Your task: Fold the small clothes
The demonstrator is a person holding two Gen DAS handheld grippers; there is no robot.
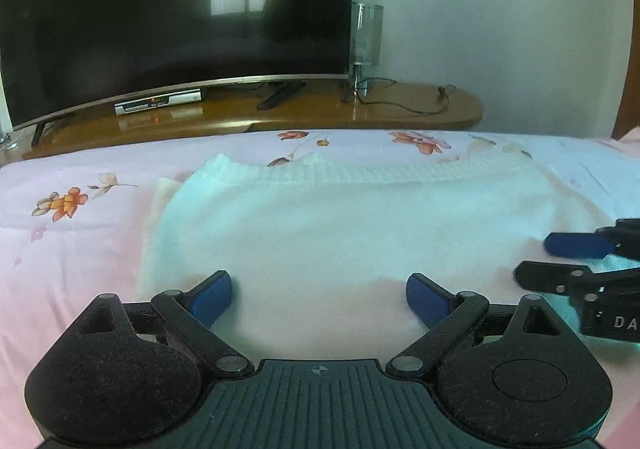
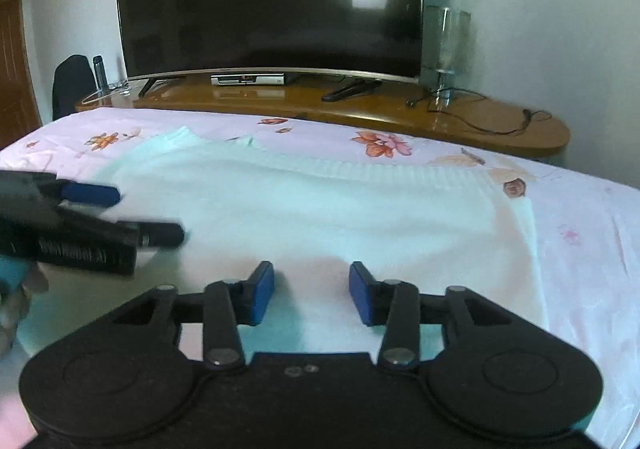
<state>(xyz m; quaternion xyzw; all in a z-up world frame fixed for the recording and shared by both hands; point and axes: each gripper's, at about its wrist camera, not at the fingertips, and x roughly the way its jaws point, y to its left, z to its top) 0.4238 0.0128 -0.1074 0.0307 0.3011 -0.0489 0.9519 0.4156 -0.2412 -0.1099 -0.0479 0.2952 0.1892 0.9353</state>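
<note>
A pale white-mint knitted garment with a ribbed band along its far edge point(image 1: 340, 217) lies spread on a bed covered by a pink sheet printed with orange flowers point(image 1: 80, 249). Seen from both wrist cameras, the garment sits directly ahead of and beneath the two grippers, its ribbed edge on the side away from them and its near edge just under their fingertips.

The left gripper point(image 1: 319, 299), black with blue rubber pads, has its jaws spread wide apart. Nothing is between them; they stand over the near part of the cloth. Whether the tips touch the fabric cannot be told.

The right gripper point(image 2: 312, 295), of the same make, has its jaws partly apart, narrower than the left, and also holds nothing. It is over the garment's near edge, to the right of the left gripper, and each shows at the side of the other's view.

The garment looks like a compact, roughly rectangular shape, with what seems a second layer showing at its left point(image 1: 162, 193) and right sides, so some folding may already be done; how many folds cannot be told. With both grippers empty, the piece appears laid down and let go. What is likely left is a further fold, or smoothing.

Beyond the bed stand a wooden bench point(image 1: 360, 109), a dark curved television point(image 1: 176, 17) and a clear glass vase point(image 1: 366, 37).
</note>
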